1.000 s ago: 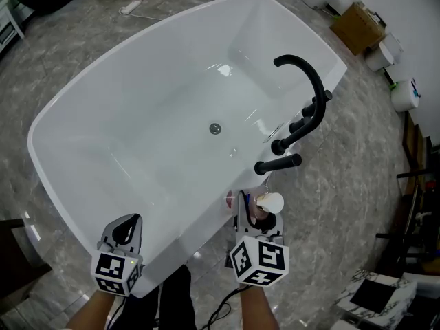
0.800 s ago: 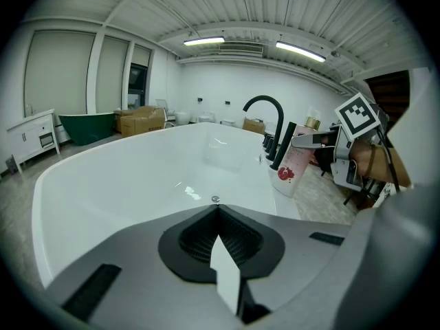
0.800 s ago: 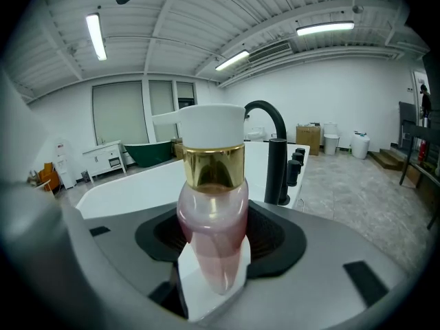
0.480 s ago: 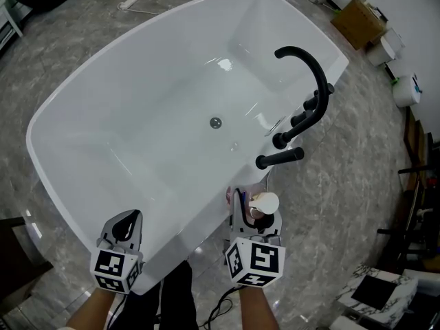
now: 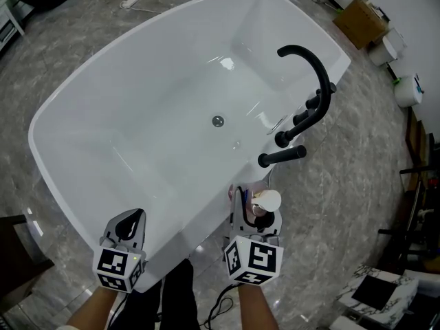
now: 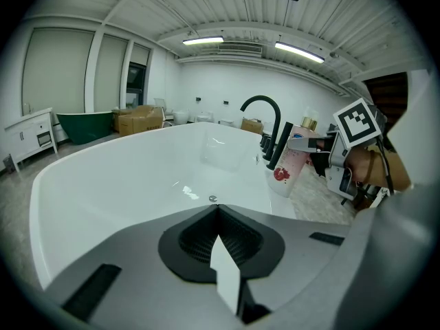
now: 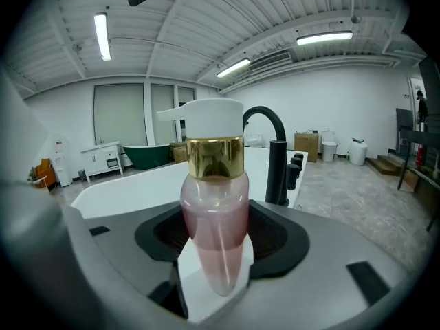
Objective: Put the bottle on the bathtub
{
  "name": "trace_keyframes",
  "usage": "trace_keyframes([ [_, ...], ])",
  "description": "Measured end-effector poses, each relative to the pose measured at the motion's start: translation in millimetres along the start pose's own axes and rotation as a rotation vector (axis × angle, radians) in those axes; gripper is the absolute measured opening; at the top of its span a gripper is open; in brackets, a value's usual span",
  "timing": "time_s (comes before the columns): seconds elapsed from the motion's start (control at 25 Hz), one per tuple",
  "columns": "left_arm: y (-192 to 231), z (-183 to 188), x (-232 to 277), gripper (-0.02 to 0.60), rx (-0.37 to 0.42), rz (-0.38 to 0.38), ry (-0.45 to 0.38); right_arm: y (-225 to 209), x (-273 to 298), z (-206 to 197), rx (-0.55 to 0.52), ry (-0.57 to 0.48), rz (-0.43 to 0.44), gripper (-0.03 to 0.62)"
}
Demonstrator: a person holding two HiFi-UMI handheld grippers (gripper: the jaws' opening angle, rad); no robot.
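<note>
A pink bottle (image 5: 267, 201) with a gold collar and white pump head stands upright at the near right rim of the white bathtub (image 5: 137, 115), just short of the black faucet (image 5: 313, 67). My right gripper (image 5: 256, 210) is shut on the bottle. In the right gripper view the bottle (image 7: 214, 218) fills the gap between the jaws, with the faucet (image 7: 275, 150) behind it. From the left gripper view the bottle (image 6: 289, 167) appears at the tub's edge; whether its base touches the rim I cannot tell. My left gripper (image 5: 128, 224) hovers shut and empty over the tub's near corner.
Grey marble floor surrounds the tub. A cardboard box (image 5: 361, 23) and white fixtures (image 5: 405, 91) sit at the far right. A dark rack (image 5: 416, 205) lines the right edge. A dark green tub (image 6: 86, 126) stands far off. A black cable (image 5: 220, 308) trails below my hands.
The head view has shifted very slightly. Both grippers and the bottle keep their places.
</note>
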State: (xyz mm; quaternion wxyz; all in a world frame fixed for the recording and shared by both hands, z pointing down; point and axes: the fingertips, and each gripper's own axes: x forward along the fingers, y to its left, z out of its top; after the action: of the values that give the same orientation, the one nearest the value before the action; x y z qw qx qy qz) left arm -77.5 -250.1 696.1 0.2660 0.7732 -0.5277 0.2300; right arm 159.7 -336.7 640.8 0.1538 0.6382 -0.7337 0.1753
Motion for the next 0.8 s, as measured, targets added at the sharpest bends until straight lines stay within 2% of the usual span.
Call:
trace_keyframes([
  [0.36, -1.3, 11.0, -5.4, 0.003, 0.002, 0.003, -0.013, 0.0, -10.6, -4.4, 0.01, 0.029, -0.004, 0.263],
  [0.8, -3.5, 48.3, -25.0, 0.003, 0.003, 0.0, -0.066, 4.2, -44.8, 3.9, 0.042, 0.05, -0.022, 0.272],
])
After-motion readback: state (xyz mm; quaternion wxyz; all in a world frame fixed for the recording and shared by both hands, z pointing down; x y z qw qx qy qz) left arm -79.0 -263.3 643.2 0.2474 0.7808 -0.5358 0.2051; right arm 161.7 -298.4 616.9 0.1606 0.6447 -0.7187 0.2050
